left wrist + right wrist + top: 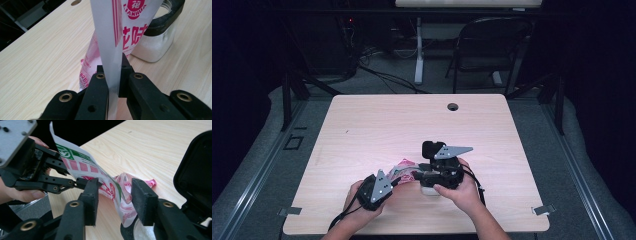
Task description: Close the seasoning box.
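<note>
Wood-grain tabletop (377, 125), pale and rectangular with rounded corners, lies across the middle of the high view, with a small round cable hole (453, 106) near its far edge. Most of the surface is bare; all the activity sits low and centre, close to the near edge. Beyond the far edge, at the top of the frame, a dark folding chair (492, 45) and a white desk leg (418, 50) stand on grey floor.

Two hands enter from the bottom of the frame. The left hand (357, 202) holds the left gripper (396, 176) angled toward upper right; the right hand (464, 190) holds the right gripper (424, 170) pointing left, so the two tips almost meet.

Between them is a white plastic packet with pink and red printing (406, 169). In the left gripper view the jaws are closed on a flat strip of that packet (112, 37), which rises straight up the frame. Behind it, upper right, stands a clear glass jar of white granules (157, 45) with a black rim.

In the right gripper view the jaws stand apart, one on each side of the crumpled packet (110, 187), gripping nothing. The jar's hinged black lid (195, 172) stands open at the right edge, and the left gripper (82, 181) comes in from the left.
</note>
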